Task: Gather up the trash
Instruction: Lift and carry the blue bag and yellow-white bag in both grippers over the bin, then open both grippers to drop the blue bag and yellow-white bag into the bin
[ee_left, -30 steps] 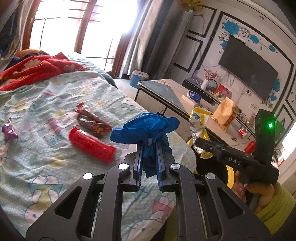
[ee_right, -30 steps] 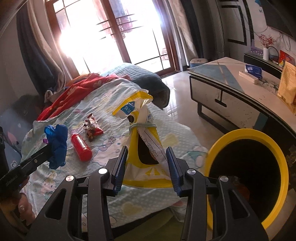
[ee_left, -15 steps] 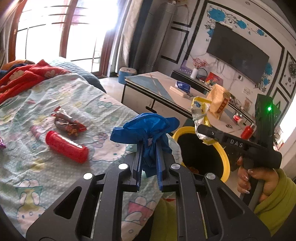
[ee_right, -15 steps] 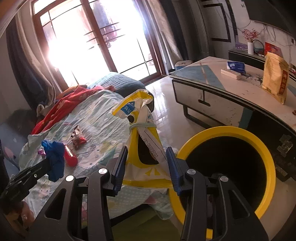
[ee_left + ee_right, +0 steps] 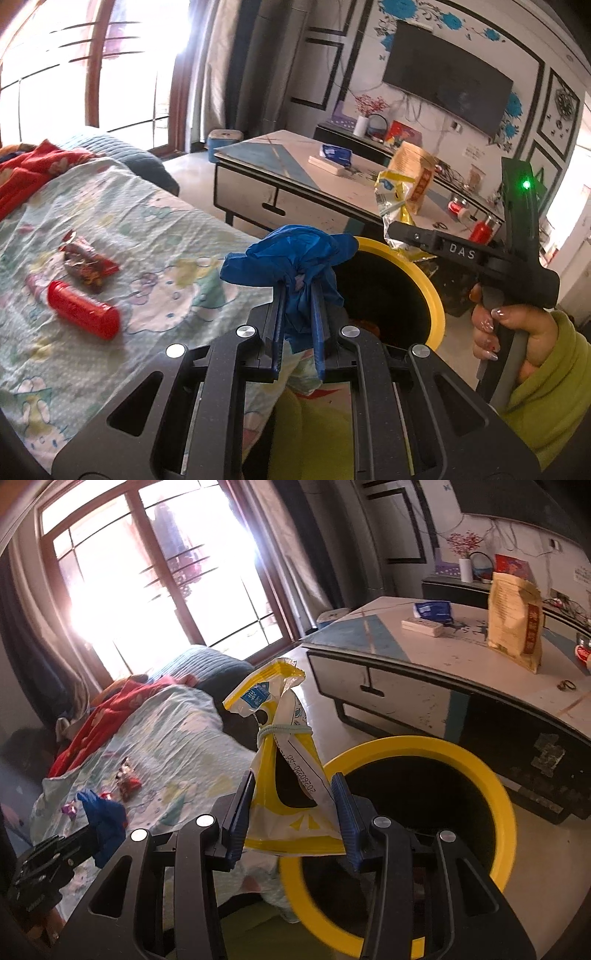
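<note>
Clamping a crumpled blue glove [image 5: 295, 258], the left hand-held gripper [image 5: 299, 325] sits nearly shut; the right hand-held gripper [image 5: 291, 812], half open, pinches a yellow snack bag [image 5: 284, 771]; the yellow-rimmed bin [image 5: 491, 786] lies at 3 o'clock, bed [image 5: 155, 229] at 9 o'clock

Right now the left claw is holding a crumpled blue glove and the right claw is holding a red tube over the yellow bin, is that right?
Not quite. The right claw holds a yellow and white snack bag, as the right wrist view shows. The red tube lies on the bed. The left claw does hold the blue glove, by the yellow bin.
</note>
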Action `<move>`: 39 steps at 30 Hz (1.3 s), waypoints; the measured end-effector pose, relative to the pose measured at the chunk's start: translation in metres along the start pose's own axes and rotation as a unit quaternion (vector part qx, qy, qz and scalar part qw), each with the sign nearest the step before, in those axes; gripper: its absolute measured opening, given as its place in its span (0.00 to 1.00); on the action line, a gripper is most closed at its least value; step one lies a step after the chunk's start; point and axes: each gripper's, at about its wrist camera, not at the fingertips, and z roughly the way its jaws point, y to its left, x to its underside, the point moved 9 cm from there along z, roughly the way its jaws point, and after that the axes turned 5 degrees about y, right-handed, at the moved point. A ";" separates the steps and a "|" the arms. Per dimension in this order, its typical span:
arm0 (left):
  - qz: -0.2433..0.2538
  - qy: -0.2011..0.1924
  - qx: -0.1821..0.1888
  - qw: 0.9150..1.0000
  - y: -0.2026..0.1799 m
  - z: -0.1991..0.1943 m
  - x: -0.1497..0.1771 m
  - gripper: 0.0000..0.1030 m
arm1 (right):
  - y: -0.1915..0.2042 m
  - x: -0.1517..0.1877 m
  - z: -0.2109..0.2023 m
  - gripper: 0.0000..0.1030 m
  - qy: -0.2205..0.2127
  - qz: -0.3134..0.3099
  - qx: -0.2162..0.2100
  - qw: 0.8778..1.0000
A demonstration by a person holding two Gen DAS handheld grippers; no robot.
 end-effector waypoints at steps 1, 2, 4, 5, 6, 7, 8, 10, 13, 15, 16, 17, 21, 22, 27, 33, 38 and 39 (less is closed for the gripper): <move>0.003 0.002 0.002 1.000 -0.004 0.003 -0.001 0.08 | -0.005 -0.001 -0.002 0.39 -0.003 0.001 0.006 1.000; 0.006 0.003 0.004 1.000 -0.005 0.005 -0.001 0.08 | -0.008 -0.001 -0.002 0.39 -0.004 0.002 0.008 1.000; 0.012 0.006 0.007 1.000 -0.011 0.009 -0.002 0.08 | -0.016 -0.002 -0.003 0.40 -0.006 0.008 0.015 1.000; 0.017 0.008 0.008 1.000 -0.015 0.012 -0.003 0.08 | -0.021 -0.001 -0.003 0.40 -0.007 0.010 0.019 1.000; 0.020 0.009 0.010 1.000 -0.018 0.015 -0.003 0.08 | -0.025 -0.002 -0.003 0.40 -0.008 0.012 0.022 1.000; 0.023 0.011 0.013 1.000 -0.022 0.018 -0.004 0.08 | -0.030 -0.002 -0.003 0.40 -0.009 0.016 0.026 0.999; 0.026 0.012 0.015 0.999 -0.024 0.020 -0.004 0.08 | -0.034 -0.002 -0.004 0.40 -0.009 0.018 0.029 0.999; 0.032 0.015 0.017 0.999 -0.030 0.024 -0.004 0.08 | -0.044 -0.001 -0.004 0.40 -0.009 0.025 0.036 0.999; 0.042 0.022 0.024 0.999 -0.041 0.035 -0.004 0.08 | -0.055 0.000 -0.005 0.40 -0.011 0.034 0.044 0.998; 0.049 0.026 0.027 0.998 -0.048 0.041 -0.002 0.08 | -0.063 0.001 -0.005 0.40 -0.010 0.041 0.047 0.998; 0.053 0.028 0.029 0.998 -0.051 0.044 -0.002 0.08 | -0.068 0.001 -0.005 0.40 -0.010 0.046 0.049 0.998; 0.056 0.030 0.031 0.998 -0.053 0.046 -0.001 0.08 | -0.073 0.002 -0.005 0.40 -0.009 0.051 0.051 0.997; 0.065 0.040 0.039 0.996 -0.064 0.058 0.002 0.08 | -0.089 0.003 -0.006 0.40 -0.009 0.065 0.057 0.996; 0.067 0.042 0.041 0.996 -0.066 0.061 0.003 0.08 | -0.093 0.003 -0.006 0.40 -0.008 0.069 0.059 0.996; 0.079 0.053 0.048 0.994 -0.078 0.074 0.007 0.08 | -0.110 0.006 -0.006 0.40 -0.005 0.086 0.064 0.994; 0.087 0.070 0.056 0.992 -0.089 0.088 0.013 0.08 | -0.126 0.009 -0.003 0.40 0.001 0.100 0.068 0.993; 0.090 0.084 0.063 0.990 -0.093 0.102 0.018 0.08 | -0.132 0.015 0.004 0.41 0.017 0.108 0.065 0.992; 0.089 0.087 0.065 0.990 -0.094 0.104 0.020 0.08 | -0.133 0.016 0.006 0.41 0.020 0.108 0.065 0.992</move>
